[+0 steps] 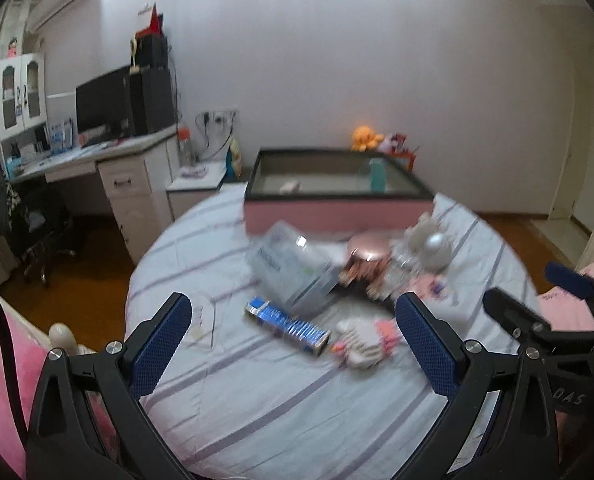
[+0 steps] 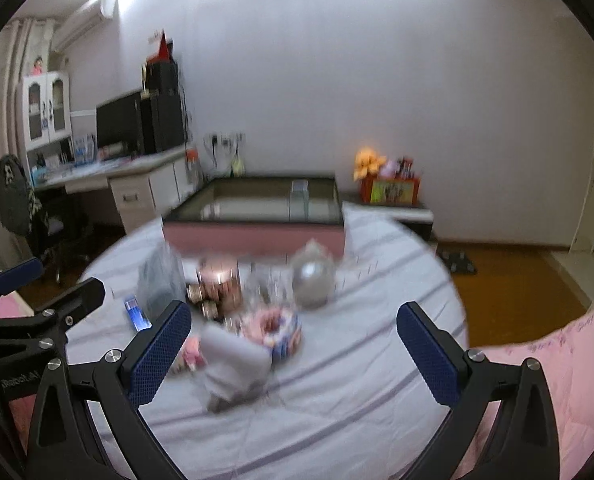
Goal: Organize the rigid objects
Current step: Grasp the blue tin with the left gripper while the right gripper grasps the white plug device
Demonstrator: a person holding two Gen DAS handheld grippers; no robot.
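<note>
A pile of objects lies on the striped bed sheet point(image 1: 257, 400): a blue flat box point(image 1: 287, 326), a clear plastic box point(image 1: 289, 268), a copper-coloured lidded piece point(image 1: 367, 258), a silver ball point(image 1: 437, 246) and knitted gloves point(image 1: 367, 340). Behind them stands a pink storage box with a dark rim point(image 1: 337, 208). My left gripper point(image 1: 297, 344) hangs open above the near side of the pile, empty. In the right wrist view my right gripper point(image 2: 293, 352) is open and empty over a round patterned item point(image 2: 275, 330) and a grey cloth point(image 2: 233, 364). Both views are blurred.
A desk with a monitor point(image 1: 103, 108) and a chair point(image 1: 29, 216) stand at the left. A white nightstand point(image 1: 201, 184) sits beside the bed. Plush toys point(image 1: 365, 138) rest behind the pink box. A pink blanket point(image 2: 557, 360) lies at the right, wooden floor point(image 2: 517, 280) beyond.
</note>
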